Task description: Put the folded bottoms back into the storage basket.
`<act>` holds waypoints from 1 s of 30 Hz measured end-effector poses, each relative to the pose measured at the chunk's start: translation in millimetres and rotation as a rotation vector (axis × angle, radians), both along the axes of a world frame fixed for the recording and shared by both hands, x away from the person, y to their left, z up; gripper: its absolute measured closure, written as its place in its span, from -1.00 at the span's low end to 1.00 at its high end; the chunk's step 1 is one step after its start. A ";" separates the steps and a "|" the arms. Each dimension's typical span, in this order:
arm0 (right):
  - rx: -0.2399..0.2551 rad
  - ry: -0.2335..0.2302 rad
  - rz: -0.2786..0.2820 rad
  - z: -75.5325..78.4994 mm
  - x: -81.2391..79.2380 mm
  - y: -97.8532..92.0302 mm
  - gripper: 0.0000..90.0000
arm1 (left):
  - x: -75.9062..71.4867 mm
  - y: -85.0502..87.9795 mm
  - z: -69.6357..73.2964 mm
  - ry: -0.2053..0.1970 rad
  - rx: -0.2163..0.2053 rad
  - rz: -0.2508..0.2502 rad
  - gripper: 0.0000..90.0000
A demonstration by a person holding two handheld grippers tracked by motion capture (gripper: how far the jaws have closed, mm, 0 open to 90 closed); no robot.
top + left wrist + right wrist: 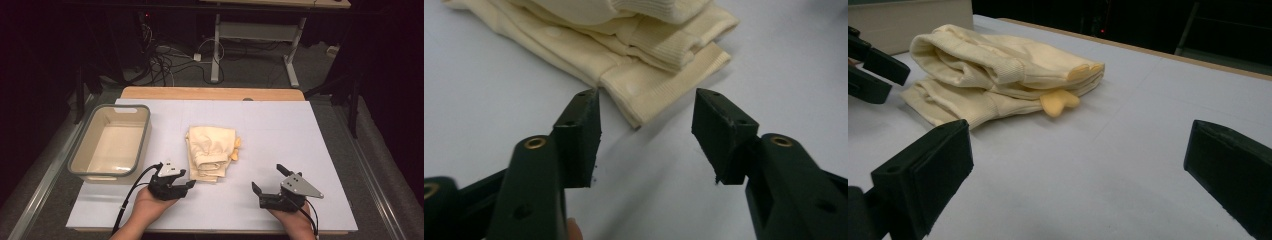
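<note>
A folded cream garment [211, 152] lies mid-table on the white tabletop [280, 125], at about two o'clock from the left gripper [189, 184] and ten o'clock from the right gripper [268, 178]. In the left gripper view the jaws stand partly apart with nothing between them, the ribbed hem corner [664, 95] just ahead of the tips. The right gripper's jaws gape wide and hold nothing.

The likely trouble, as I judge it: closing on that corner may catch only the top layer, so the fold peels open when lifted (the stack looks loose, with a yellow piece [1059, 102] poking out). A low approach could also shove the garment toward twelve o'clock, away from the grey-rimmed bin [111, 142] at its nine o'clock.
</note>
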State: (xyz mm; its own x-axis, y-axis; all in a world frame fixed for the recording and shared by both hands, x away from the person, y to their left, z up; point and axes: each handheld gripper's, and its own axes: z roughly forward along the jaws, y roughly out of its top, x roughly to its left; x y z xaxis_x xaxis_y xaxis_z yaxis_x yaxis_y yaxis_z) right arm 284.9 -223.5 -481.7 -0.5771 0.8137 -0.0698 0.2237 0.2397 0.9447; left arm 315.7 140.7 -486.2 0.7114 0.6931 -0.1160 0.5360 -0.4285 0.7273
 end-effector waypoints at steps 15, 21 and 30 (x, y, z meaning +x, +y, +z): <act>-0.014 -0.005 0.010 -0.5 0.8 6.9 -0.99 | 10.8 -12.3 -8.0 0.051 -0.013 0.034 0.73; -0.015 -0.012 0.008 0.7 0.1 7.1 -0.99 | 8.1 -15.2 -7.1 0.056 -0.034 -0.013 0.75; -0.012 -0.014 0.010 0.8 0.1 7.5 -0.99 | -9.2 -16.3 1.3 0.023 -0.021 -0.067 0.75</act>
